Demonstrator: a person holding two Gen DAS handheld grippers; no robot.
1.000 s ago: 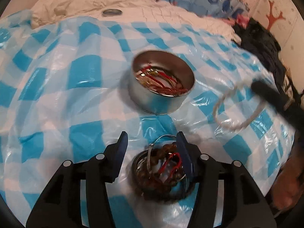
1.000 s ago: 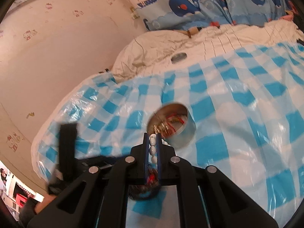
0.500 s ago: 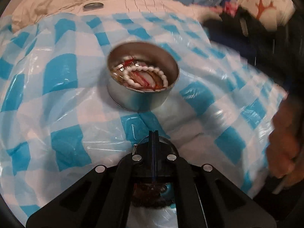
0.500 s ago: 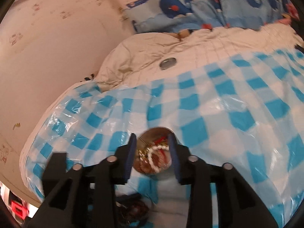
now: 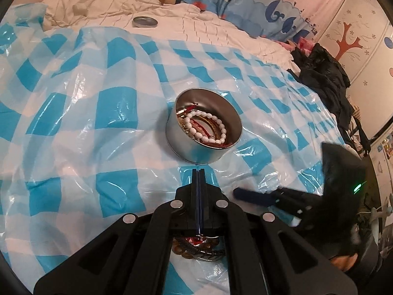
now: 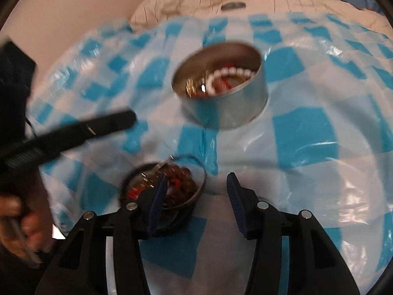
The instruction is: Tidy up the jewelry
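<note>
A round metal tin (image 5: 196,151) stands on the blue-checked plastic sheet, and a white bead bracelet (image 5: 208,127) lies in it on top of red and gold pieces. The same tin (image 6: 233,108) shows in the right wrist view. Nearer me, a pile of brown beads, red cord and wire (image 6: 181,182) lies inside a dark ring. My left gripper (image 5: 198,179) is shut just above that pile, with nothing visible between its fingers. My right gripper (image 6: 196,191) hangs low over the pile, jaws opening; its left finger (image 6: 158,196) covers part of the pile, and nothing is gripped.
The tin's lid (image 5: 145,21) lies far back on the cream quilt. Dark clothes (image 5: 324,73) are heaped at the bed's right edge. A hand (image 6: 22,223) holds the left gripper's handle at the lower left. A wall runs behind the bed.
The white bracelet left my right gripper and now lies in the tin. The right gripper opened and dropped toward the pile. My left gripper shut and rose slightly.
</note>
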